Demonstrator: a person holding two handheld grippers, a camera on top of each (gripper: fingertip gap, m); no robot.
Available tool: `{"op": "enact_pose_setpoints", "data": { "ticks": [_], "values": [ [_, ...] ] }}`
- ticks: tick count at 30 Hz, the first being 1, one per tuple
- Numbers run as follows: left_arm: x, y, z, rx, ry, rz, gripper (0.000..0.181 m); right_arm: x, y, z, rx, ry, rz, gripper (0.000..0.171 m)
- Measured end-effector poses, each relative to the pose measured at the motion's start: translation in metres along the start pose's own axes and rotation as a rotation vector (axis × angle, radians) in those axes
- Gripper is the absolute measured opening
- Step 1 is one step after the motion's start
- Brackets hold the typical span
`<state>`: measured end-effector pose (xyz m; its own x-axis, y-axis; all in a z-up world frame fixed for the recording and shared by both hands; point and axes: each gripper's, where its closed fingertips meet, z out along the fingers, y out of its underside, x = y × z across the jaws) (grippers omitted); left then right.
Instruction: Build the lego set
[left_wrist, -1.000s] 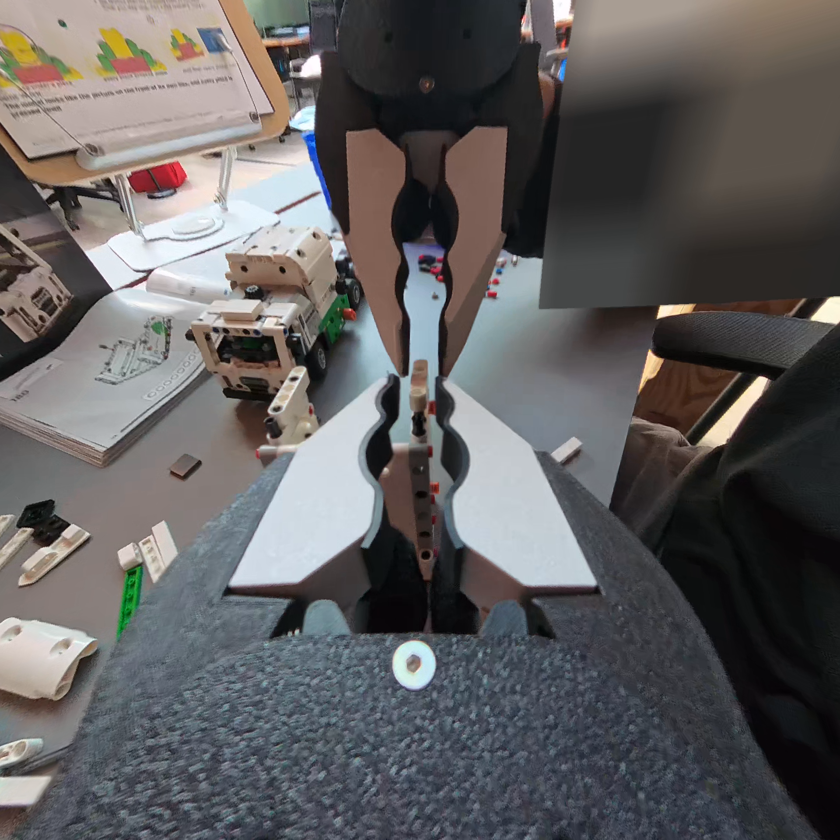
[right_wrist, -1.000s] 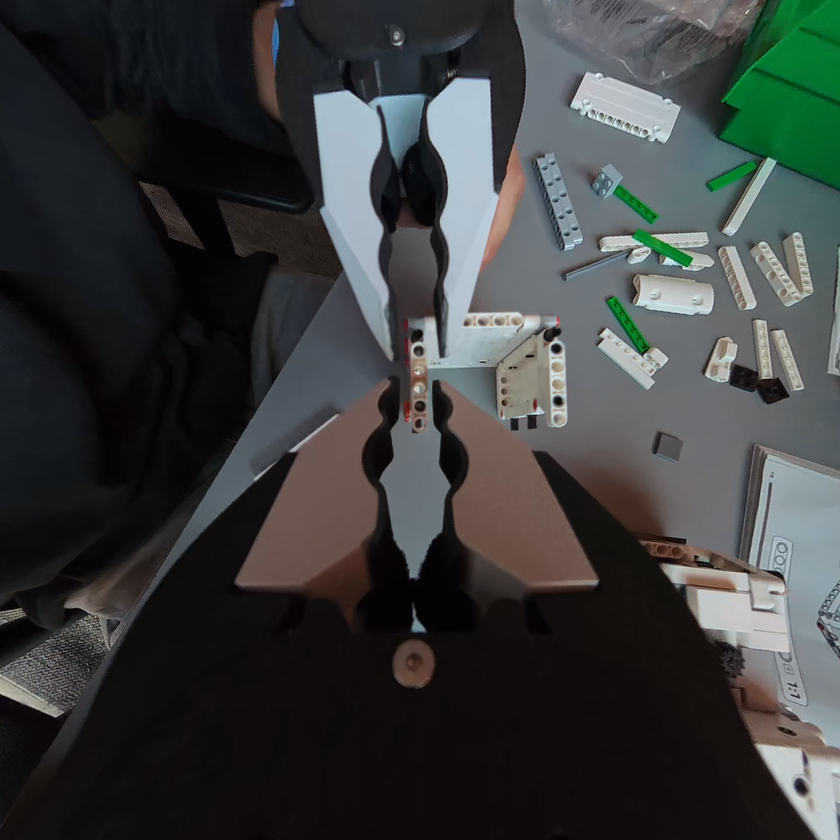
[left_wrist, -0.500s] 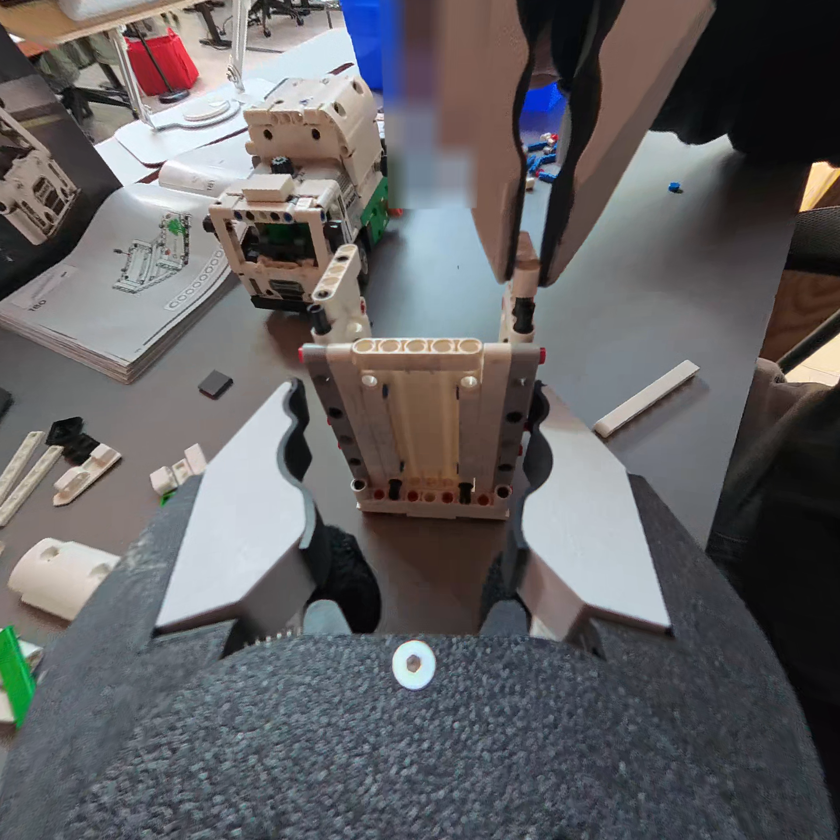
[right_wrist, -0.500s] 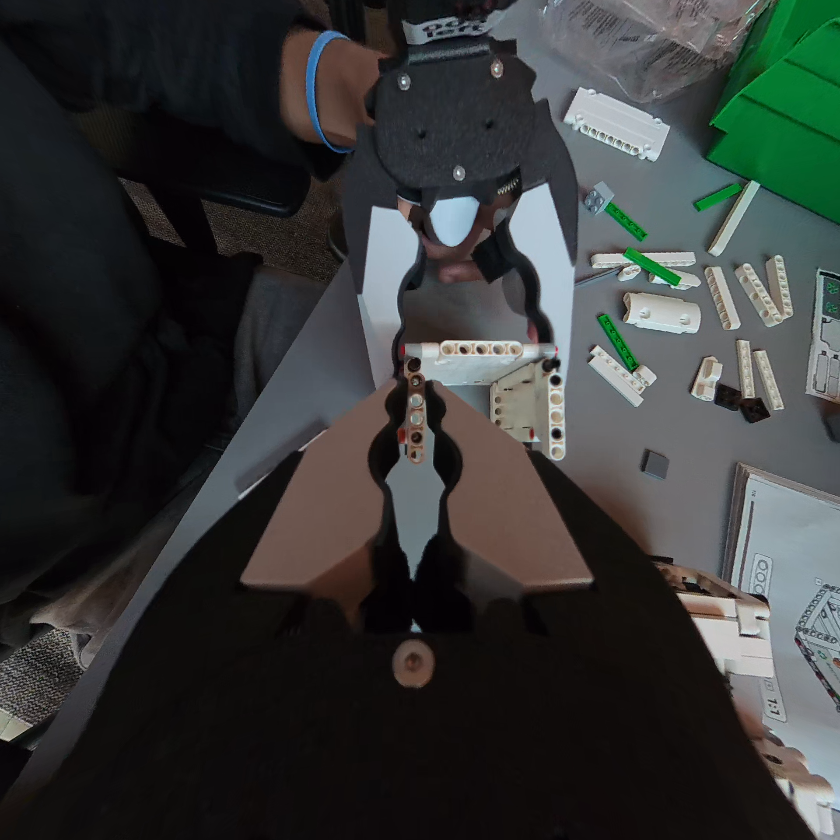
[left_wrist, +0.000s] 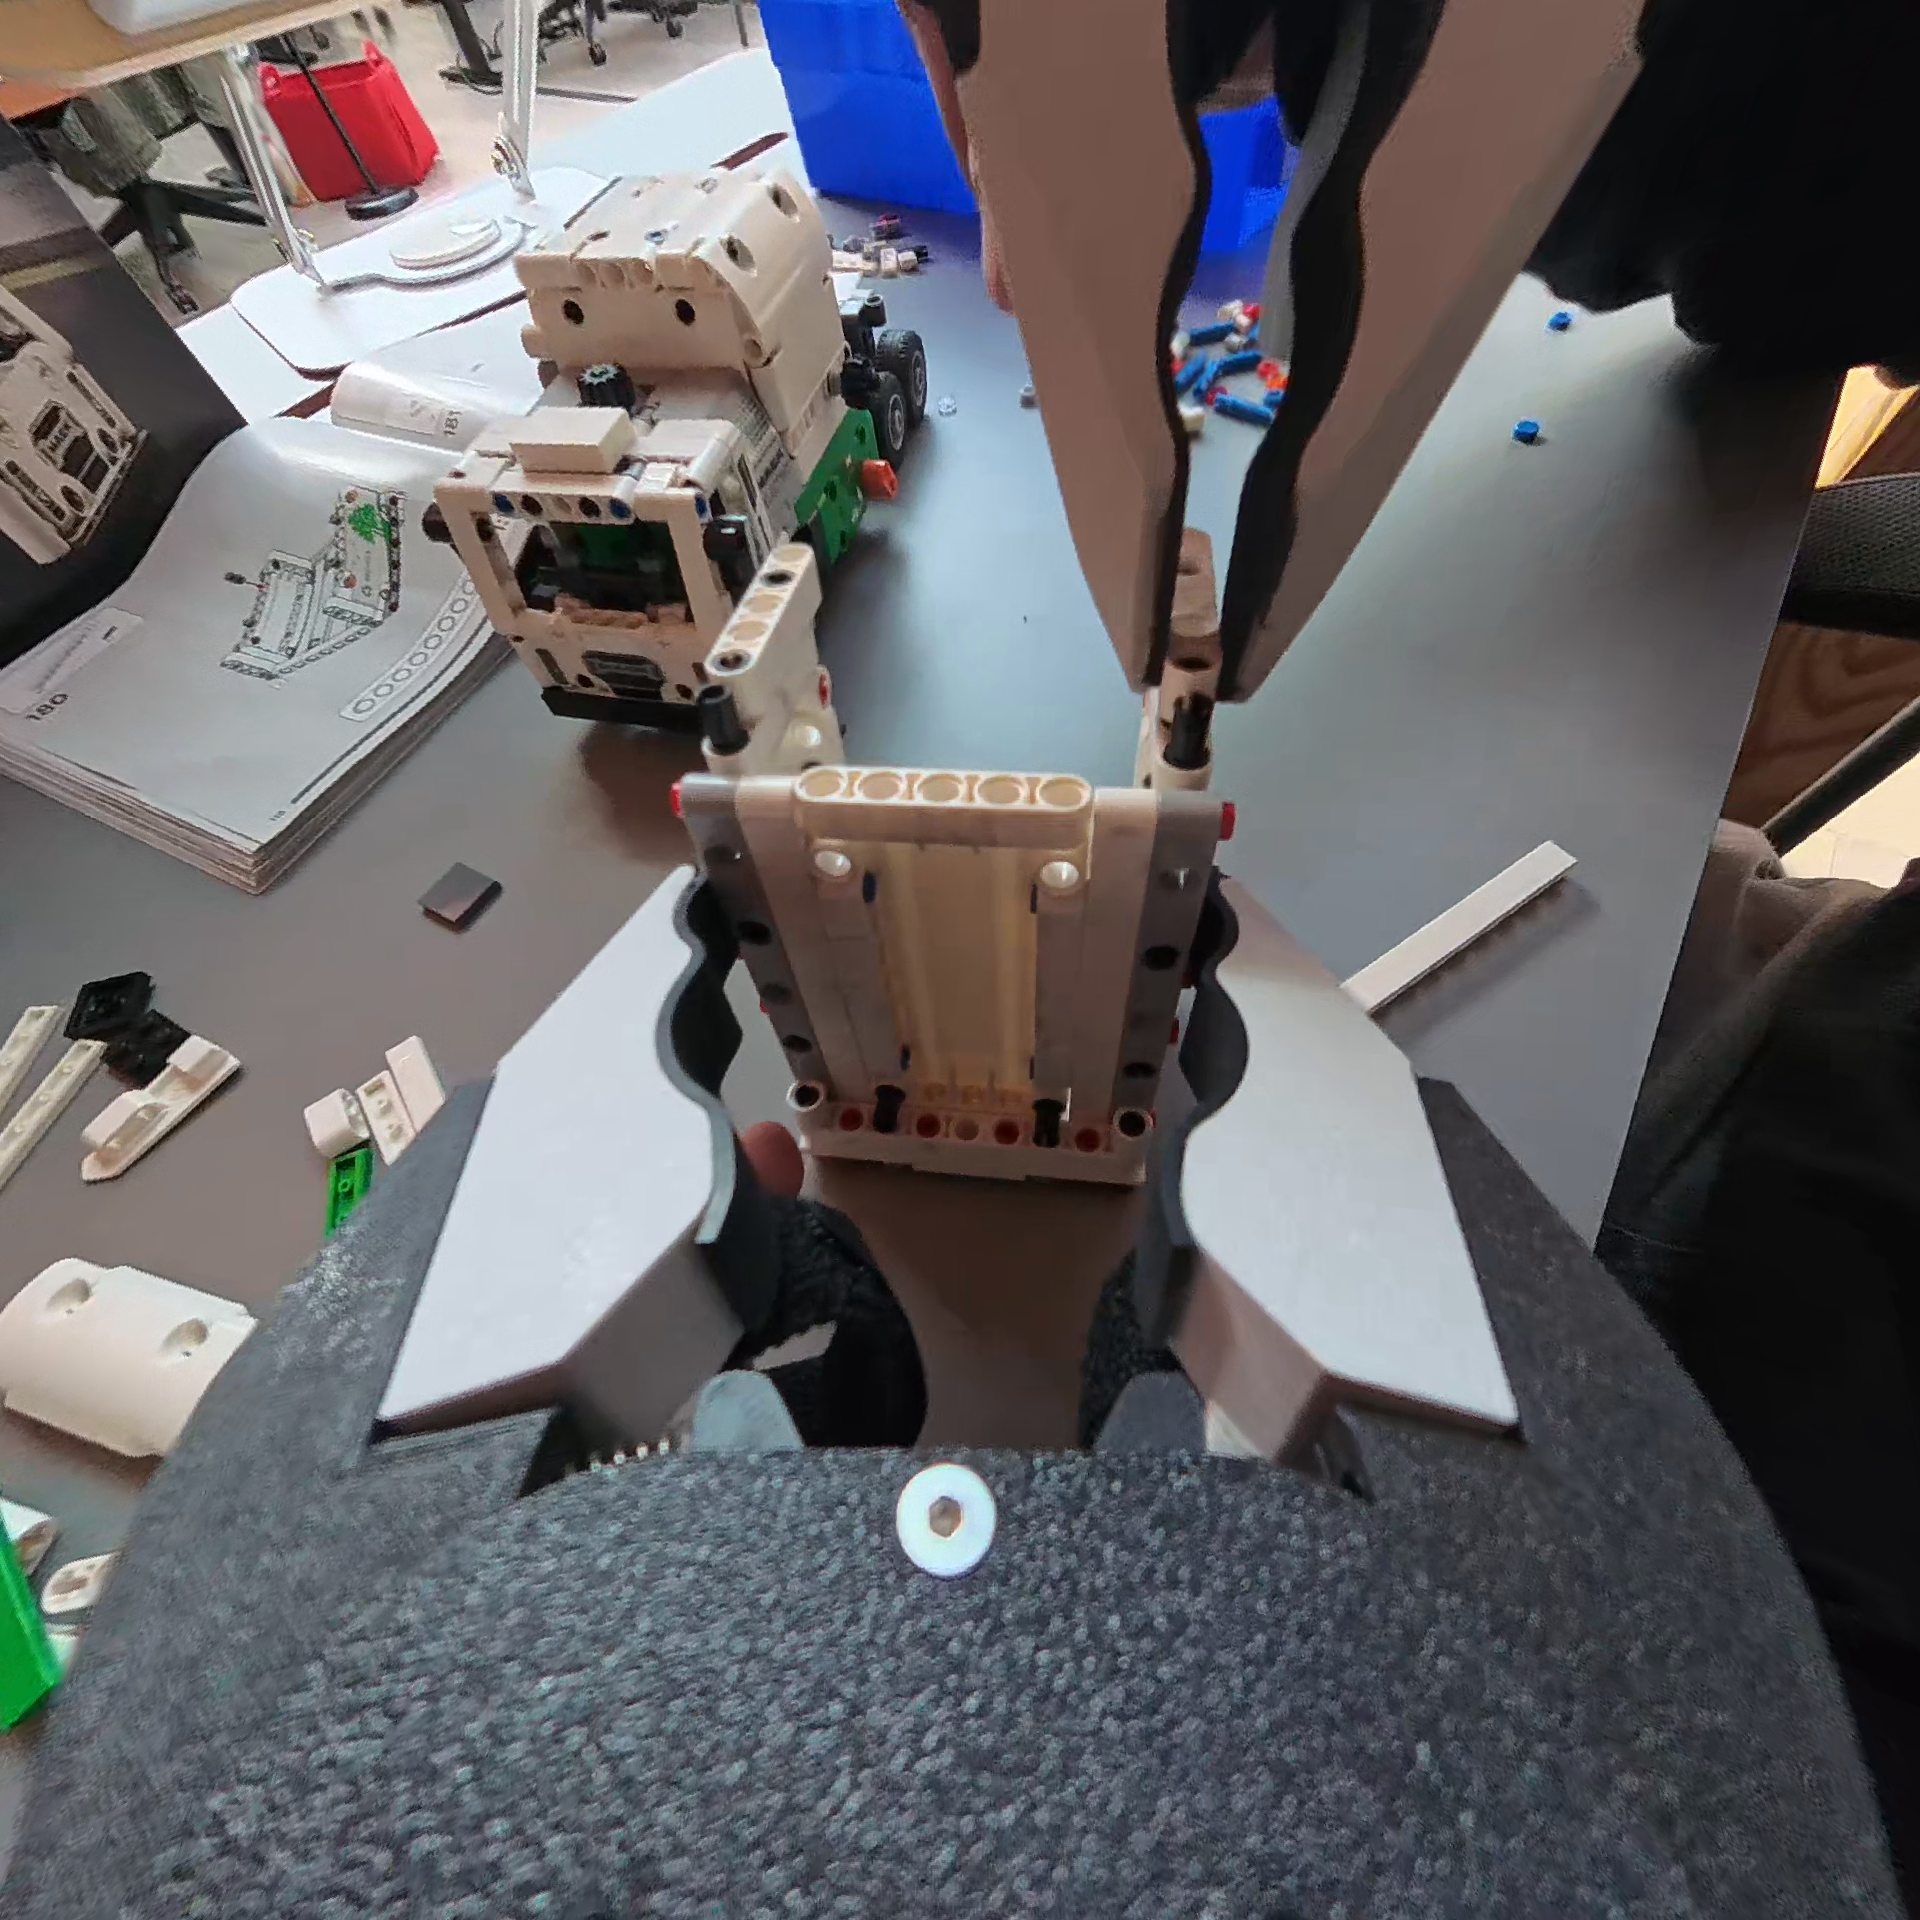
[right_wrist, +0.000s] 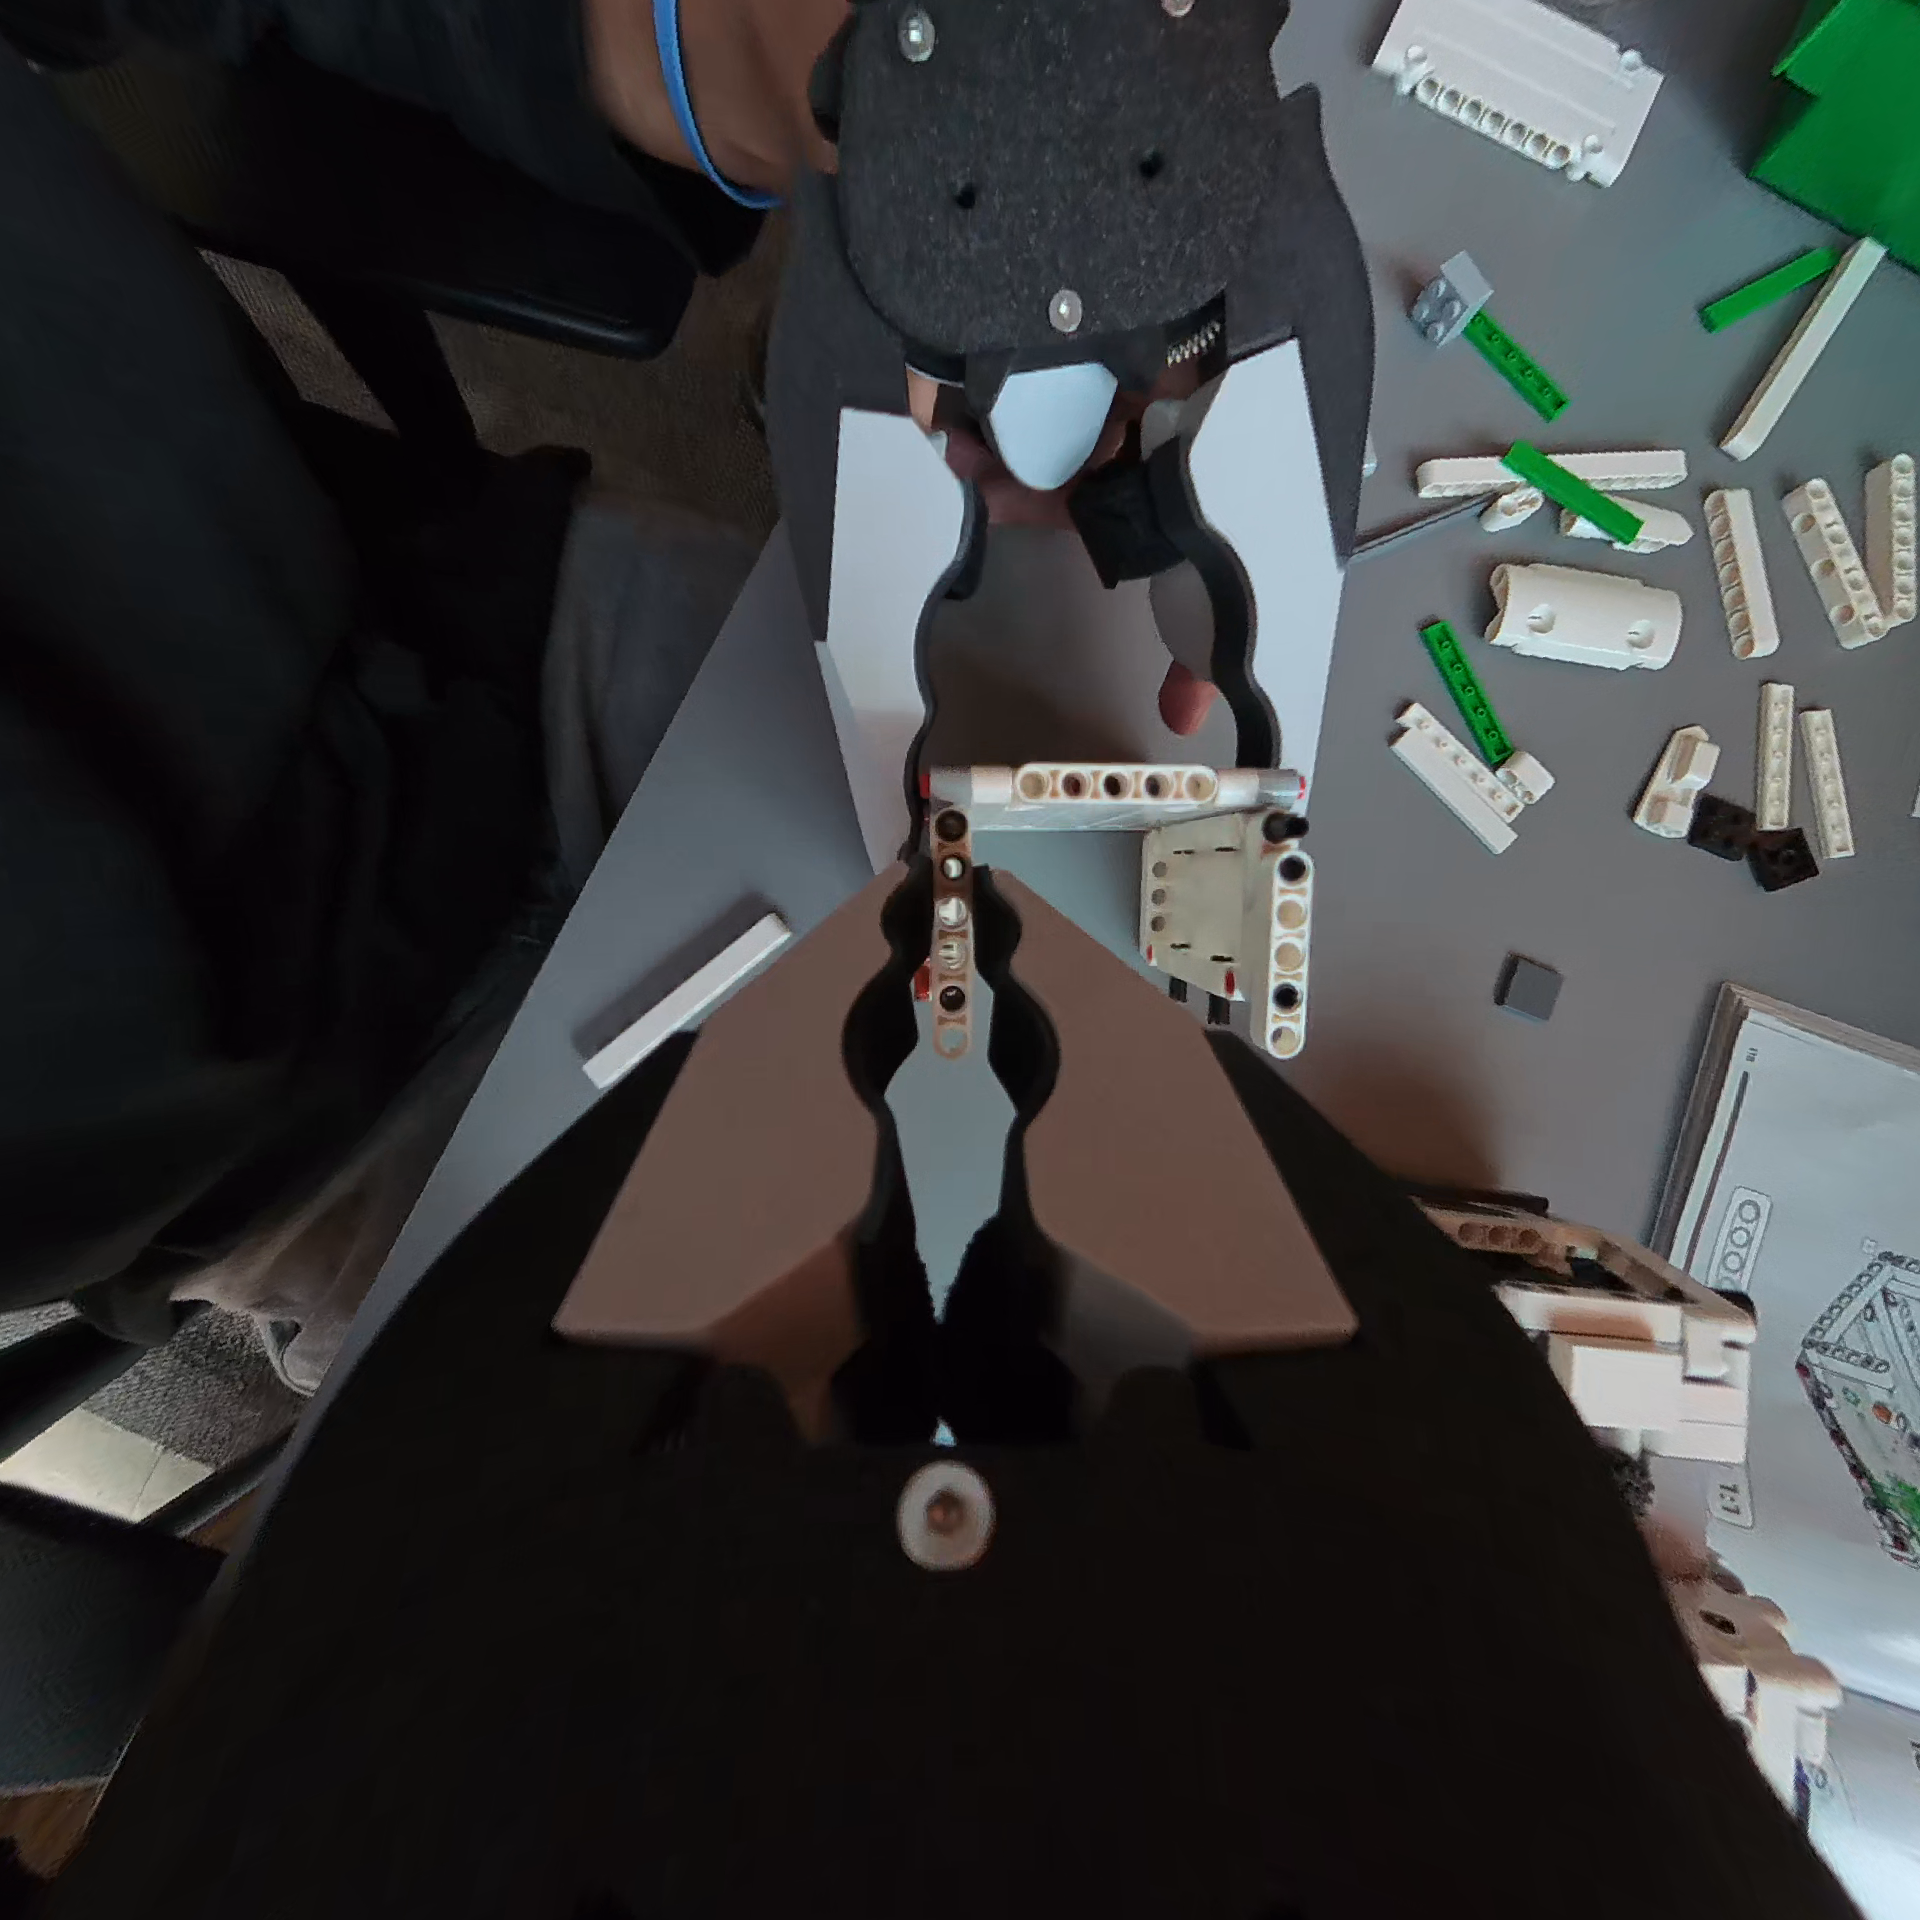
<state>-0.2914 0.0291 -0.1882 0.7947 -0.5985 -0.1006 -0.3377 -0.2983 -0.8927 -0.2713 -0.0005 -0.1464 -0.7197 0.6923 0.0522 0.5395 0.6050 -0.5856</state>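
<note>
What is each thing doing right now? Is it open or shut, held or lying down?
left tool, shut on the white panel, gripping its two sides.
right tool, shut on the side beam of that panel.
white panel, held by both tools.
truck, standing on its wheels, partly built.
booklet, lying open.
white curved piece, lying loose on the table.

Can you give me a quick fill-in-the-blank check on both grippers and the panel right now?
The left gripper straddles the white panel assembly across its ____.
The right gripper is shut on the assembly's ____ side beam.
The white-and-green ____ stands beside the open instruction booklet.

Missing words: width; upright; truck
</note>
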Motion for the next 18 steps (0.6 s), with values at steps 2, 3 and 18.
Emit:
{"op": "enact_pose_setpoints", "data": {
  "ticks": [2,3,18],
  "values": [
    [0.0,0.0,0.0,0.0,0.002,0.001,0.085,0.0,0.0,0.0,-0.042,-0.01,0.008,0.006],
    [0.0,0.0,0.0,0.004,0.004,-0.003,0.085,0.0,0.0,0.0,-0.058,-0.011,0.008,0.006],
    [-0.028,-0.029,-0.039,0.204,0.062,-0.457,0.086,0.022,-0.027,-0.047,0.024,0.527,-0.294,0.053]
  ]
}}
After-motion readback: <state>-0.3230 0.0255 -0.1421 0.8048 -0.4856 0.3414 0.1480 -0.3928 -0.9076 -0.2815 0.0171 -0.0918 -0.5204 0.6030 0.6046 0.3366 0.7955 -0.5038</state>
